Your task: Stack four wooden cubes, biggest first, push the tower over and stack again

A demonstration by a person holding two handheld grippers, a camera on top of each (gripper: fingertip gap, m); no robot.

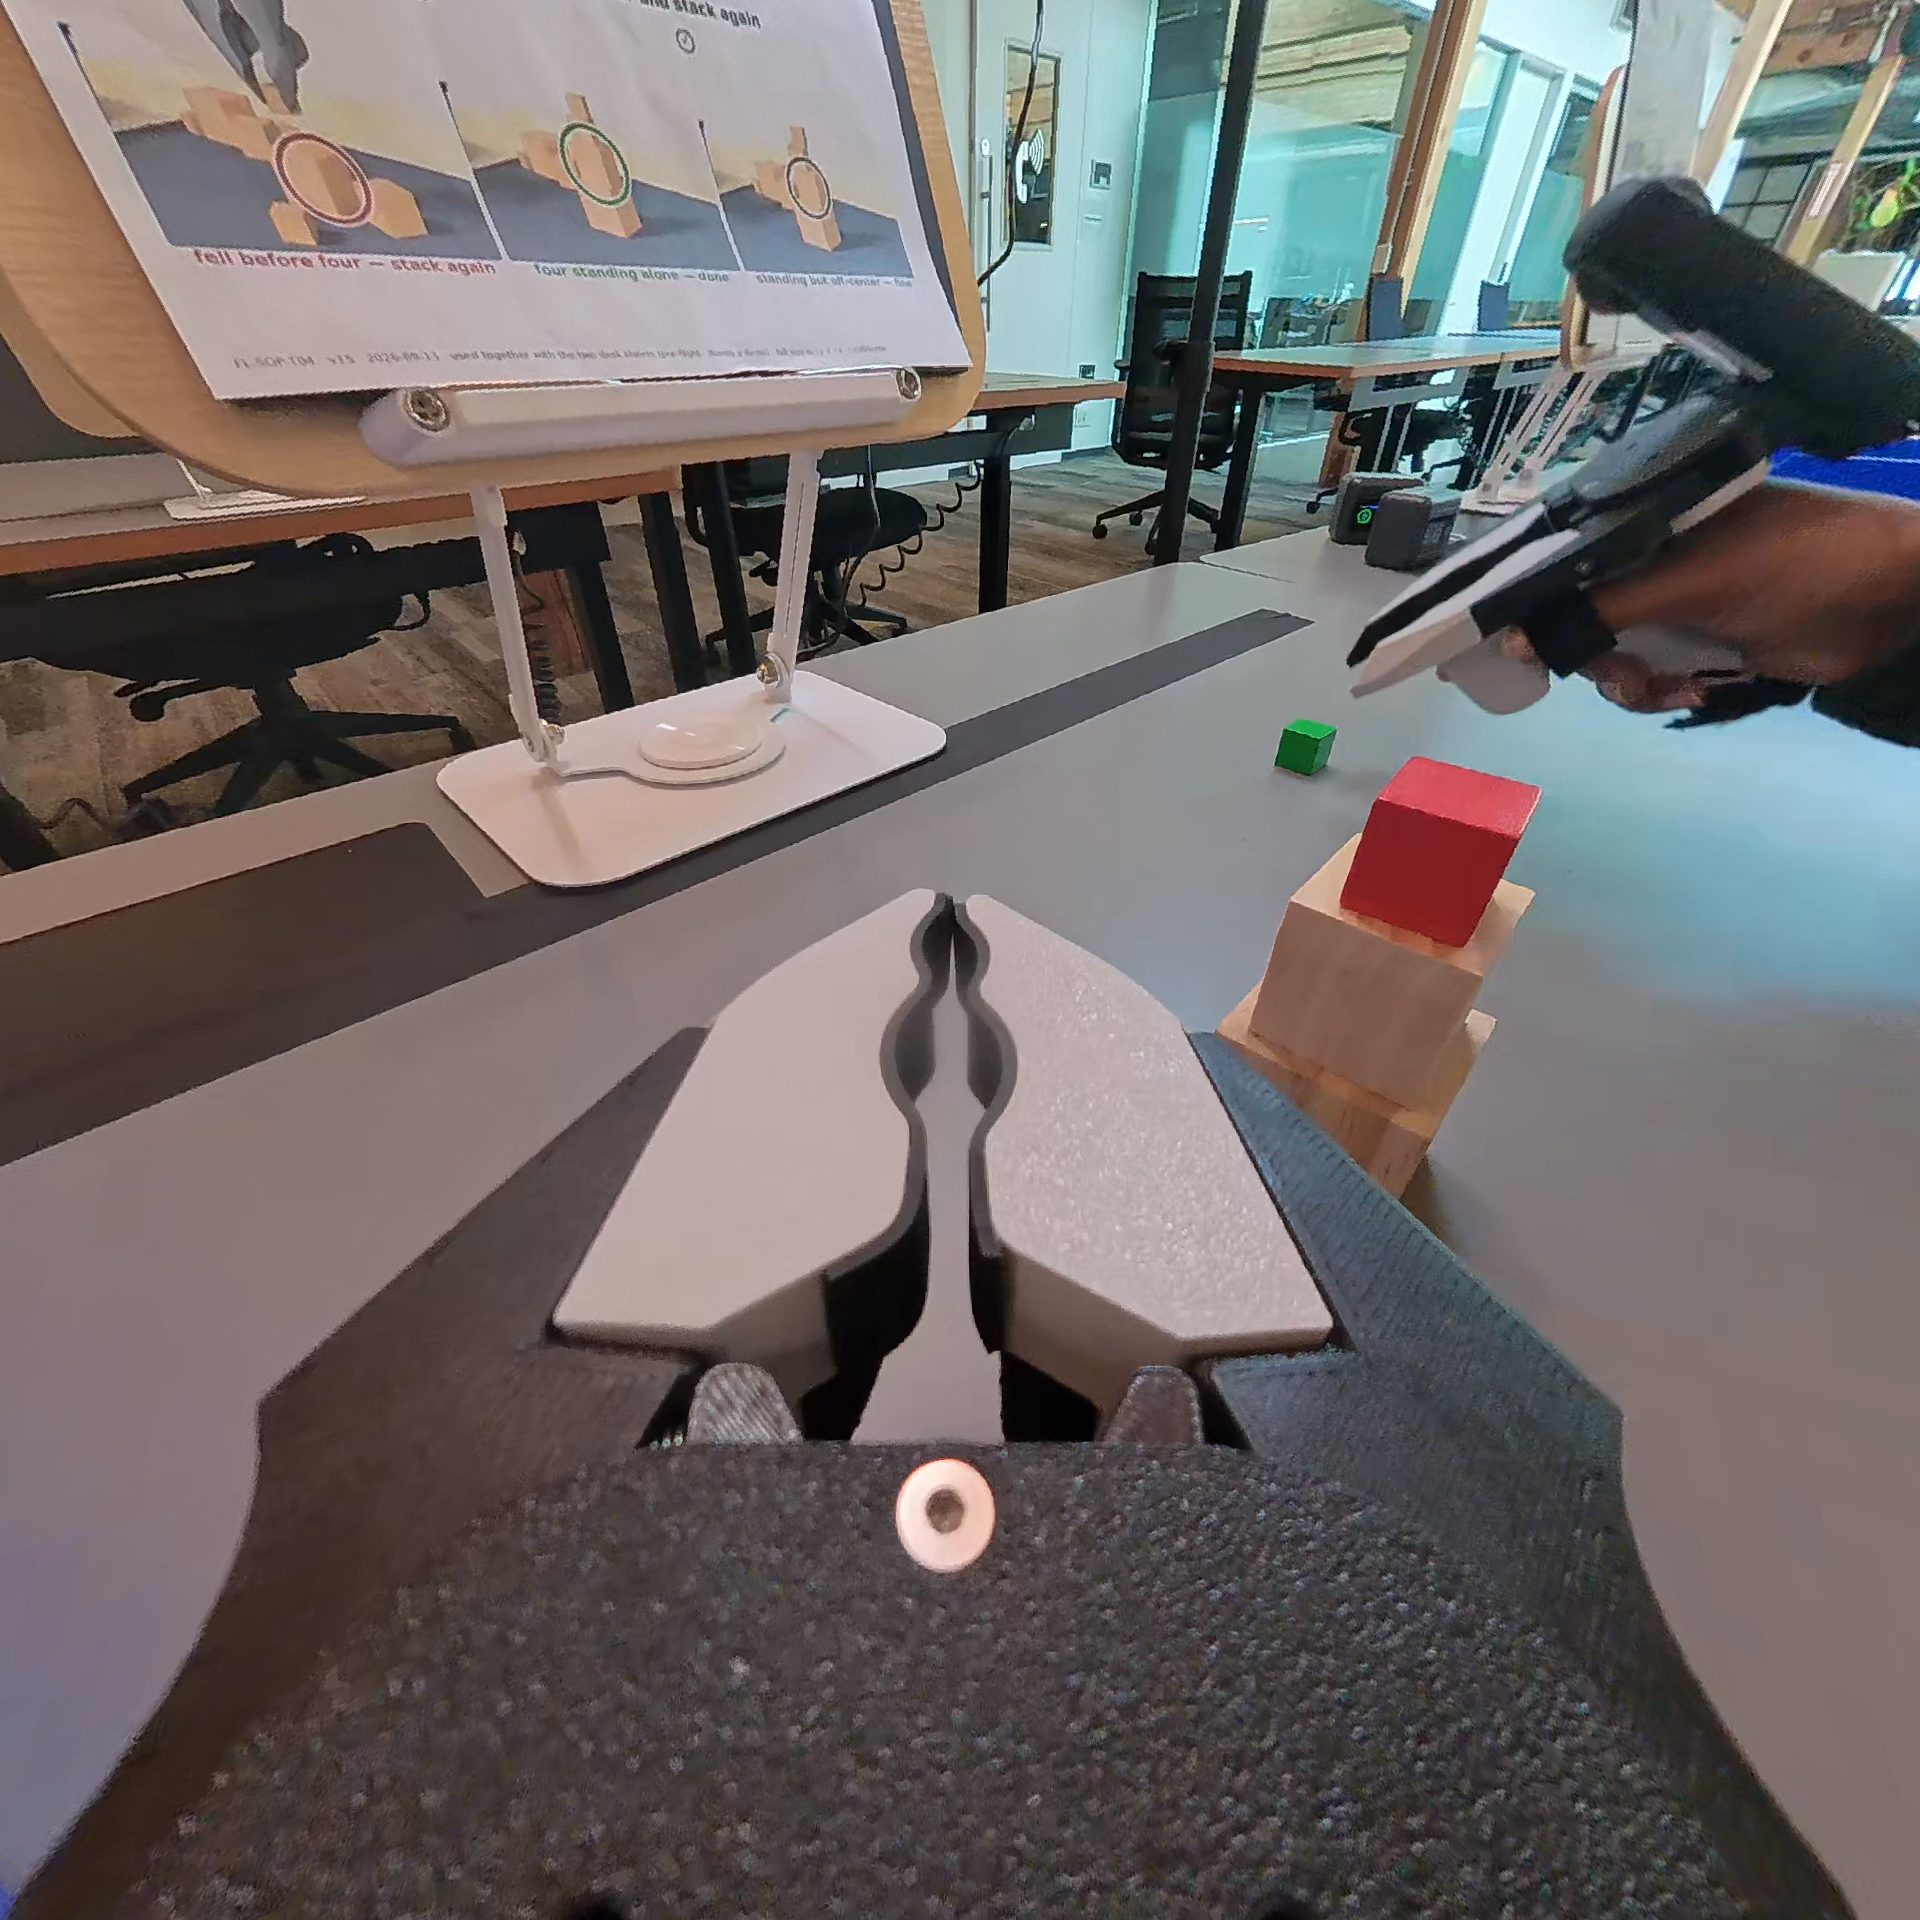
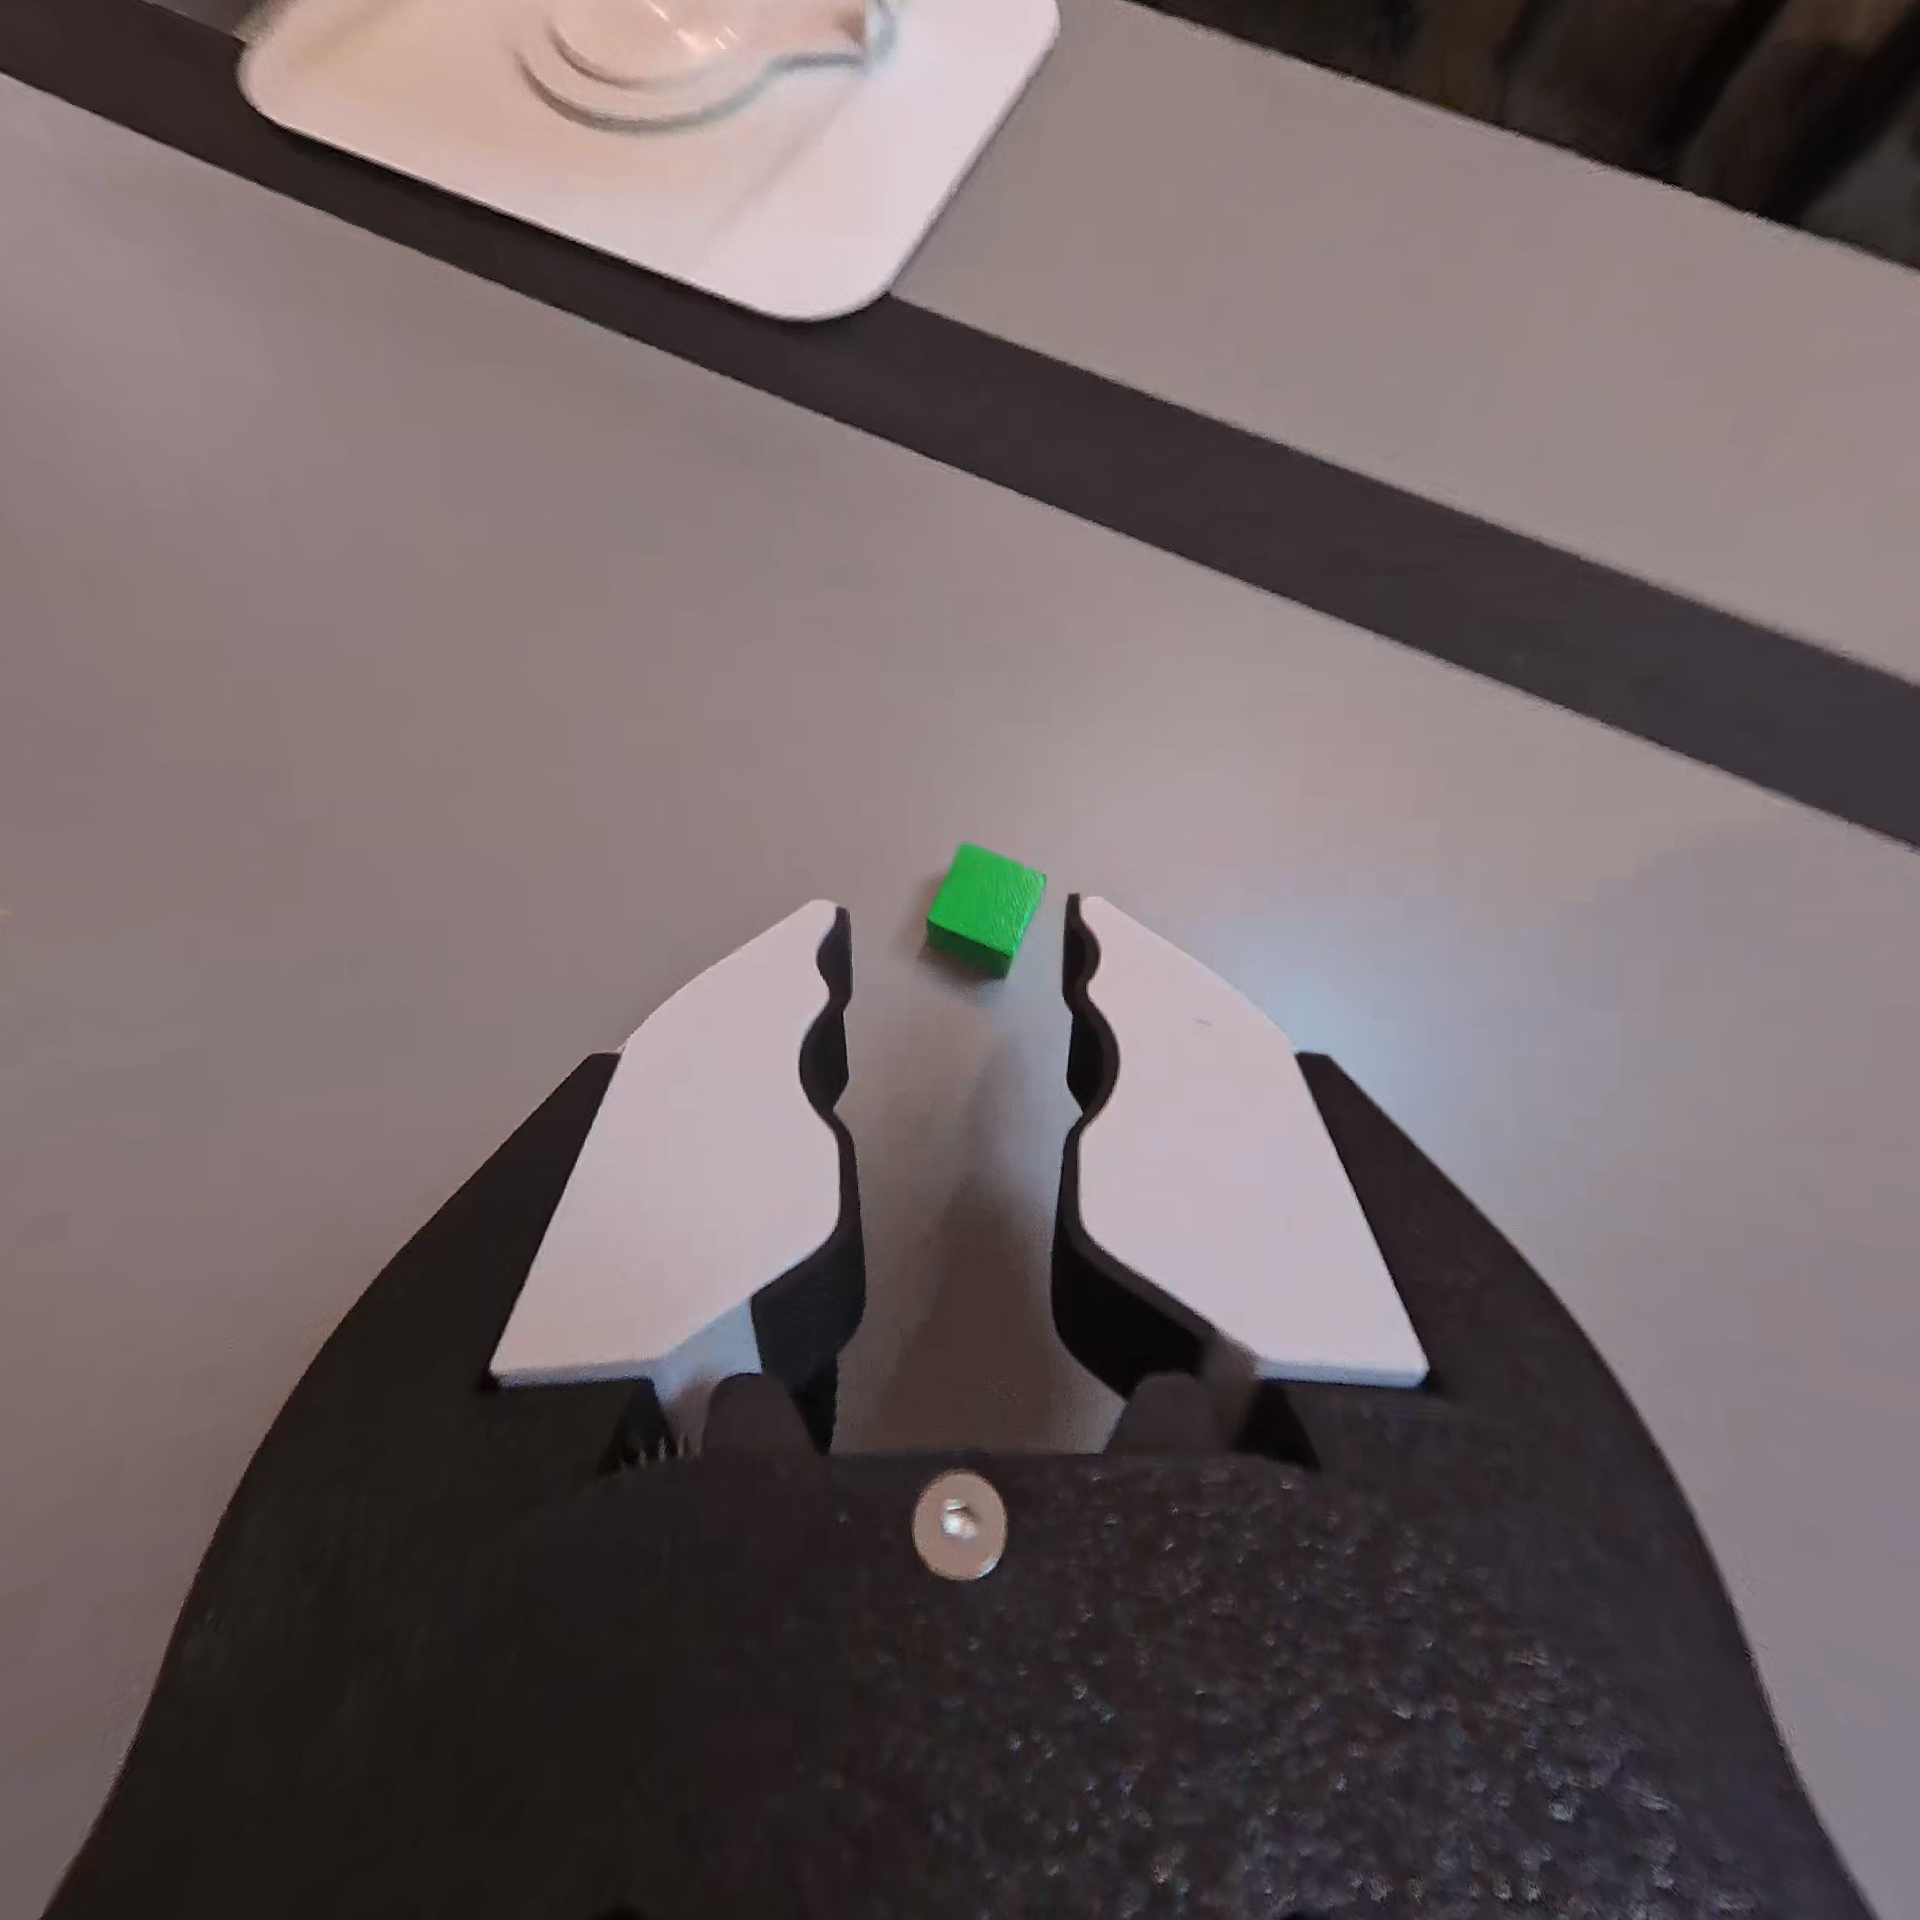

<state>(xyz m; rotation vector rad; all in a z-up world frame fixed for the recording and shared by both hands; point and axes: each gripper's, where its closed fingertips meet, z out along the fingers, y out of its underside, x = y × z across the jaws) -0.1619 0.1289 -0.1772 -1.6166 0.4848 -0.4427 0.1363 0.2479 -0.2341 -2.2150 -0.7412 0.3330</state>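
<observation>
Item: white stand base (image 1: pixel 686 774), leftmost on the grey table (image 1: pixel 1039 748), carrying a board with a printed sheet (image 1: pixel 499 187); it sits well left of the green cube and touches nothing you handle.

Item: your left gripper (image 1: pixel 951 914), low over the table, left of and nearer than the green cube. Its fingertips meet with nothing between them.

Item: green cube (image 2: pixel 985 911), small, alone on the table. It lies just ahead of your right gripper (image 2: pixel 956 914), whose jaws stand moderately apart and hold nothing. In its own view the cube lies closer to the right-hand fingertip (image 2: pixel 1086 925) than to the other. Judgement: centre the cube between the pads and square them to its faces before you close; an off-centre pinch could twist so small a piece away.

Item: block stack, just nearer than the green cube: red cube (image 1: pixel 1439 847) on two wooden blocks (image 1: pixel 1371 1008), each layer turned off-square. Judgement: it looks easily toppled; keep your approach clear of it.
</observation>
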